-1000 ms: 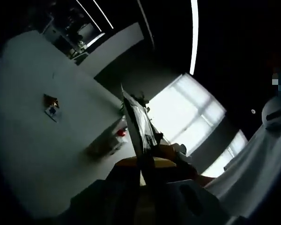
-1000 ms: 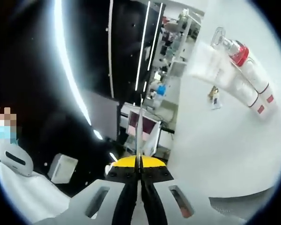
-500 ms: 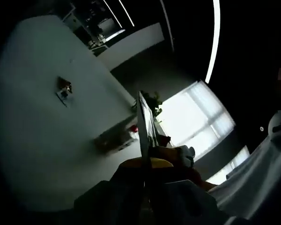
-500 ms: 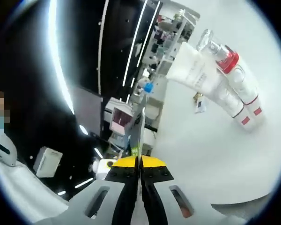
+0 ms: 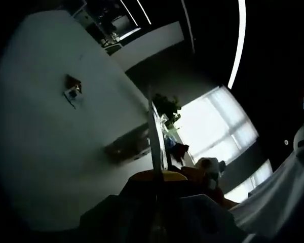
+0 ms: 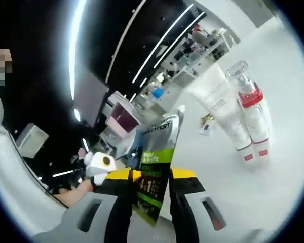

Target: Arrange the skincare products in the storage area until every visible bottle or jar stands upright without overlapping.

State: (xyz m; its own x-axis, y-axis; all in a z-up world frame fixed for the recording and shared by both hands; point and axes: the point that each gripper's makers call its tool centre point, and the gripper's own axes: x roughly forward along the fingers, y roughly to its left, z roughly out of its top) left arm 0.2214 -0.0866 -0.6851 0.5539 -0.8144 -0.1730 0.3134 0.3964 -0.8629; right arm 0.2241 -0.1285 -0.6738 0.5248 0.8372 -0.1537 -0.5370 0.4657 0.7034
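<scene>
Bare white table [image 6: 273, 167] around the upright tubes [image 6: 233, 121] — open approach, sachet [image 6: 154, 167] blocking right claw [image 6: 152, 202] — small tag [image 6: 207, 124] beside tubes

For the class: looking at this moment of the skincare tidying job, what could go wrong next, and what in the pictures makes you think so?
1. The flat green-and-silver sachet sits between the right gripper's jaws; thin and floppy, it may slip or fold.
2. The white tube and red-collared bottle stand close together on the white table; a nudge could topple both.

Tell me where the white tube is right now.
In the right gripper view, the white tube stands on the white table at upper right, right beside the clear-capped bottle with the red collar on its right.
</scene>
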